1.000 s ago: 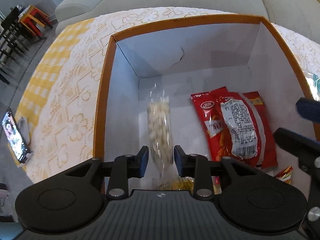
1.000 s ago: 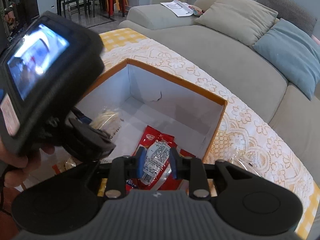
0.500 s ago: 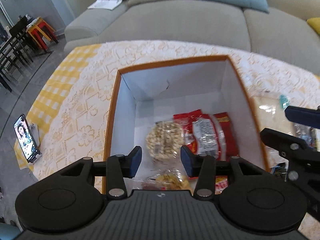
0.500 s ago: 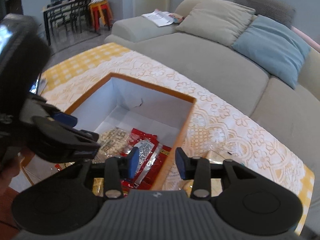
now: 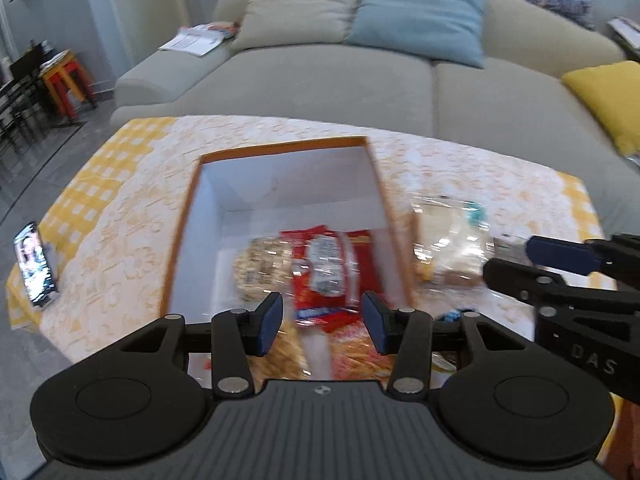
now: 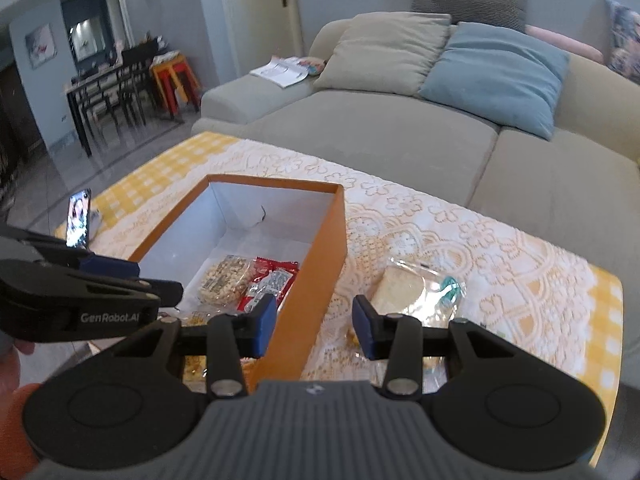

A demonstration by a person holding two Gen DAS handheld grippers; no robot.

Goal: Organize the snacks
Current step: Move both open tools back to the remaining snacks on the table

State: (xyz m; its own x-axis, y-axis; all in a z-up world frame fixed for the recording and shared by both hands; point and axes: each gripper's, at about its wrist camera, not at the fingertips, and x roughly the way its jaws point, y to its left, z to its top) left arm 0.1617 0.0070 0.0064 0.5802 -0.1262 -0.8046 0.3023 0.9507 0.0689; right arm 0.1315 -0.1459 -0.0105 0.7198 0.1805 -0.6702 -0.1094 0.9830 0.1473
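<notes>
An orange box (image 5: 182, 232) with a white inside stands on the lace-covered table; it also shows in the right wrist view (image 6: 320, 264). In it lie a clear bag of pale puffed snack (image 5: 256, 262) (image 6: 224, 282) and red snack packets (image 5: 324, 270) (image 6: 272, 280). A clear-wrapped pale snack (image 5: 448, 248) (image 6: 404, 292) lies on the table right of the box. My left gripper (image 5: 322, 322) is open and empty above the box's near end. My right gripper (image 6: 314, 326) is open and empty above the box's right wall.
A phone (image 5: 34, 268) (image 6: 78, 216) stands at the table's left edge. More yellow snack packets (image 5: 352, 354) lie near the box's front. A grey sofa (image 6: 400, 128) with cushions runs behind the table. Dining chairs and red stools (image 6: 176, 80) stand far left.
Both grippers let go of their snacks, opened and rose back out of the box. The puffed-snack bag and the red packet now lie on the box floor.
</notes>
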